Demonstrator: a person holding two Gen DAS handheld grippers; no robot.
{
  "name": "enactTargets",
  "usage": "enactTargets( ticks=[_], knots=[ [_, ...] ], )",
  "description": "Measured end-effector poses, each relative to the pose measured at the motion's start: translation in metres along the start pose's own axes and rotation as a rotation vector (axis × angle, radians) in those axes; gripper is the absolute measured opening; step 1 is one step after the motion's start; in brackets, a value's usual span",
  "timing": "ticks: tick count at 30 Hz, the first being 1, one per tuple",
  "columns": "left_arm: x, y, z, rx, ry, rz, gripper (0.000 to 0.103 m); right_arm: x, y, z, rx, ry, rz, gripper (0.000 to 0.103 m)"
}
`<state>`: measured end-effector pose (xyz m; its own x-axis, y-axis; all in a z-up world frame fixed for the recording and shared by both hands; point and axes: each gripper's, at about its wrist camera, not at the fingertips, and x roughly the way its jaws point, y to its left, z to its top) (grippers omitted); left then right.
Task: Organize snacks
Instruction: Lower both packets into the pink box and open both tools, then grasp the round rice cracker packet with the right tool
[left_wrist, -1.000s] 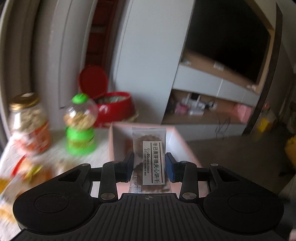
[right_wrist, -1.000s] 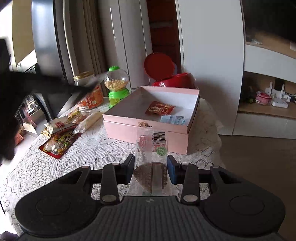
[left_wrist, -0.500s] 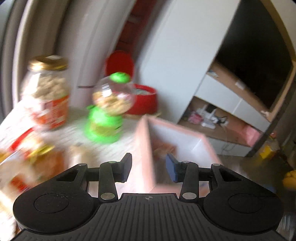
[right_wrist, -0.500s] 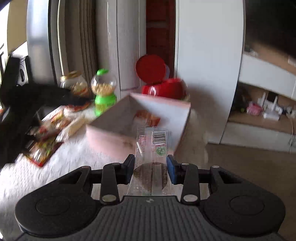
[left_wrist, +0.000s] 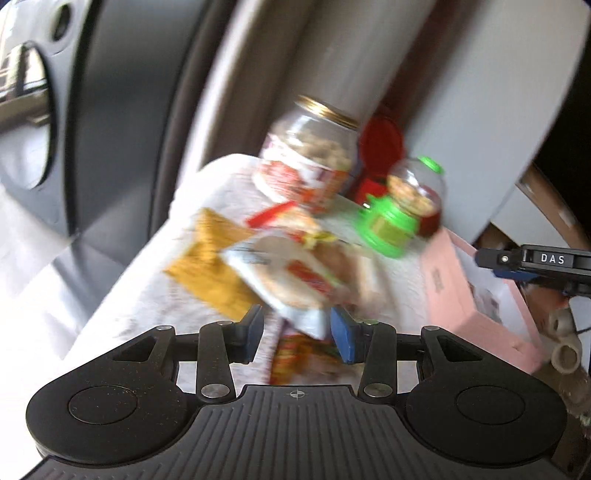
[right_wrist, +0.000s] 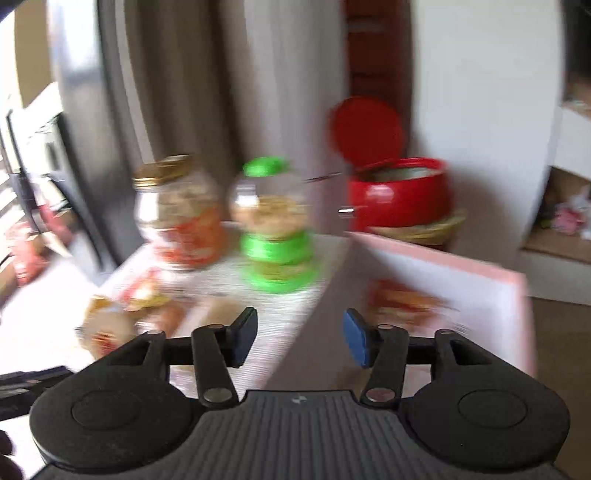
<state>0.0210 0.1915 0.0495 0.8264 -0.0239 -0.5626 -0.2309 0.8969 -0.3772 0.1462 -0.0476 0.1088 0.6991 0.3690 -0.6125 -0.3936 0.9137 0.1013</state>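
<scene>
The pink box stands on the lace-covered table and holds a red snack packet; it shows at the right in the left wrist view. My left gripper is open and empty, just above a pile of snack packets. My right gripper is open and empty over the box's left edge; its side shows in the left wrist view. Both views are blurred by motion.
A gold-lidded glass jar and a green-based snack dispenser stand at the table's back. A red pot with a raised lid stands behind the box. Loose packets lie at the left.
Both grippers have let go of their biscuit packets and are now empty. The left gripper swung left to the packet pile. The right gripper moved forward over the box.
</scene>
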Motion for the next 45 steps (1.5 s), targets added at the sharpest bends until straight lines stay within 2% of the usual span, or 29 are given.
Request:
enactTargets(
  ticks=[2,6,10,12,14,16,18,23,25,27,33,36,41,45],
  knots=[
    [-0.002,0.011,-0.001,-0.026,-0.004,0.008,0.045,0.021,0.022,0.007,0.007,0.065,0.069,0.053],
    [-0.007,0.03,-0.004,-0.063,-0.006,0.013,0.045,0.064,0.053,0.013,0.026,0.169,0.111,0.053],
    [-0.012,0.047,-0.008,-0.101,-0.002,0.02,0.045,0.085,0.086,0.013,-0.04,0.188,0.194,0.054],
    [-0.018,0.055,-0.012,-0.121,-0.001,0.029,0.045,0.091,0.102,0.009,-0.088,0.207,0.285,0.066],
    [-0.02,0.063,-0.013,-0.141,-0.006,0.039,0.045,0.096,0.115,0.0,-0.134,0.234,0.346,0.068],
    [-0.021,0.069,-0.012,-0.16,-0.016,0.045,0.045,0.103,0.13,-0.009,-0.202,0.258,0.35,0.07],
    [-0.023,0.073,-0.012,-0.171,-0.025,0.052,0.045,0.101,0.139,-0.017,-0.262,0.219,0.317,0.08],
    [-0.023,0.074,-0.012,-0.179,-0.026,0.062,0.045,0.087,0.147,-0.032,-0.333,0.262,0.379,0.081],
    [-0.024,0.072,-0.011,-0.186,-0.028,0.067,0.045,0.082,0.151,-0.039,-0.381,0.248,0.346,0.08],
    [-0.025,0.069,-0.011,-0.184,-0.029,0.068,0.044,0.073,0.154,-0.046,-0.418,0.227,0.309,0.074],
    [-0.026,0.052,-0.01,-0.129,-0.017,0.077,0.044,0.007,0.118,-0.058,-0.324,0.142,0.336,0.073],
    [-0.017,0.033,-0.01,-0.078,0.005,0.06,0.044,-0.031,0.092,-0.073,-0.306,0.079,0.308,0.073],
    [0.006,-0.018,-0.013,0.079,0.047,0.001,0.044,-0.066,0.038,-0.108,-0.275,0.048,0.172,0.073],
    [0.034,-0.068,-0.009,0.249,0.034,-0.028,0.044,-0.077,-0.005,-0.13,-0.179,0.061,0.068,0.073]
  ],
)
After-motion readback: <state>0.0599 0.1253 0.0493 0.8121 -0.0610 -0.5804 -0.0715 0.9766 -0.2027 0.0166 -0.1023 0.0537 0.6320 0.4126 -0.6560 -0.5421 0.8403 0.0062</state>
